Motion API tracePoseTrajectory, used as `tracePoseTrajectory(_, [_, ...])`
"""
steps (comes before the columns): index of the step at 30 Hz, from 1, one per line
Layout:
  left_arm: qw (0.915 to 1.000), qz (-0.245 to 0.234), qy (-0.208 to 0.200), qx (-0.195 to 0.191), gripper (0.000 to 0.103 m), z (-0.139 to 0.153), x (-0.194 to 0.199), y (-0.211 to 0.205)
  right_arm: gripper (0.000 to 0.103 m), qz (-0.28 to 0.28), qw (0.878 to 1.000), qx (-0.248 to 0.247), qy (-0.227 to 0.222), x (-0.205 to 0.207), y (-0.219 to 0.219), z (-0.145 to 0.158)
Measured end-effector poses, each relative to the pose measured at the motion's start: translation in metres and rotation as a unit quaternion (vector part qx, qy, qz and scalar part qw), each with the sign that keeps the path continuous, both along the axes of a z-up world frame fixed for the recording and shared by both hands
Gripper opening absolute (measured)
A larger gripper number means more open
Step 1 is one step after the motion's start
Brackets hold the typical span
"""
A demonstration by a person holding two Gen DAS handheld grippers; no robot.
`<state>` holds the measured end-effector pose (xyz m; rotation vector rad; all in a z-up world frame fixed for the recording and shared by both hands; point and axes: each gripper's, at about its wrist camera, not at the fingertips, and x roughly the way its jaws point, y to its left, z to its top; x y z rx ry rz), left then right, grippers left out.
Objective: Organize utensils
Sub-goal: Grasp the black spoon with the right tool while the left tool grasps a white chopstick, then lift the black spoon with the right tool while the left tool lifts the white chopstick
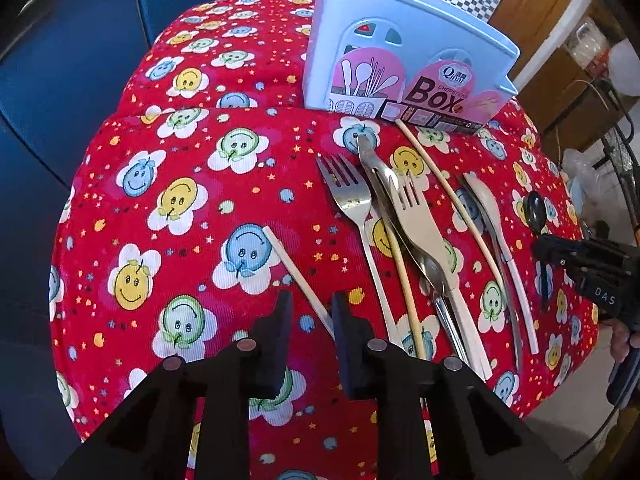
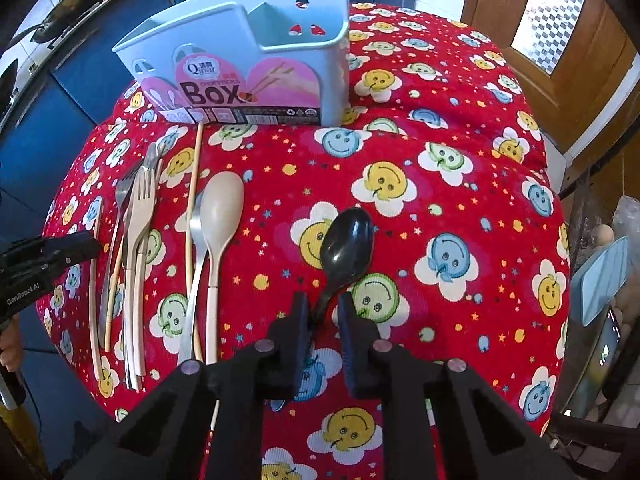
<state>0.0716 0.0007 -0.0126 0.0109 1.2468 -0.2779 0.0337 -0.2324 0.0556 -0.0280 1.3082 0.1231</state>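
Black spoon point(image 2: 346, 245) in right hand-held gripper point(image 2: 323, 309)

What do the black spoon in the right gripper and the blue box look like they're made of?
Black spoon: probably glossy plastic; it's uniformly black with soft window highlights, though coated metal can't be excluded. Blue box: matte moulded plastic, judging by thin walls, rounded corners and cut-out slots. The right gripper holds the spoon's handle.

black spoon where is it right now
The black spoon is in the right gripper, handle between its fingers, right of the beige spoon.
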Motion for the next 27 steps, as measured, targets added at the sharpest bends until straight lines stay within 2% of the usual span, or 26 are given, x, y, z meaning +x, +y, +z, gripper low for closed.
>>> tracePoseTrajectory(6, [0.9982,-0.036,0.041,-0.026,0.019,-0.001,-0.005,-0.016,0.02,0.008,1.0,0.001,0.019,0.008,0.002,-0.001])
tracePoseTrajectory(10, [0.998,-0.047,0.042,-0.004,0.019,0.0,-0.006,-0.023,0.021,0.009,0.999,0.005,0.035,0.016,0.004,-0.003])
tracePoseTrajectory(14, [0.9971,-0.045,0.061,-0.001,0.019,0.001,-0.006,-0.022,0.021,0.011,0.999,0.01,0.05,0.022,0.005,-0.004])
tracePoseTrajectory(17, [0.9971,-0.051,0.056,0.009,0.014,0.0,-0.006,-0.021,0.023,0.009,0.998,0.024,0.059,0.024,0.002,-0.005])
tracePoseTrajectory(21, [0.998,-0.038,0.05,-0.001,0.007,-0.002,0.0,-0.019,0.025,0.004,0.997,0.045,0.067,0.028,-0.003,-0.006])
tracePoseTrajectory(23, [0.9986,-0.032,0.041,-0.008,0.005,-0.001,0.0,-0.013,0.023,0.008,0.997,0.042,0.063,0.027,-0.002,-0.006])
tracePoseTrajectory(25, [0.999,-0.028,0.031,-0.018,0.005,0.001,-0.001,-0.008,0.011,0.009,0.998,0.03,0.055,0.025,-0.005,-0.006])
tracePoseTrajectory(27, [0.9993,-0.024,0.015,-0.025,0.005,0.005,-0.002,-0.003,0.009,0.0,0.998,0.036,0.047,0.023,-0.009,-0.005])
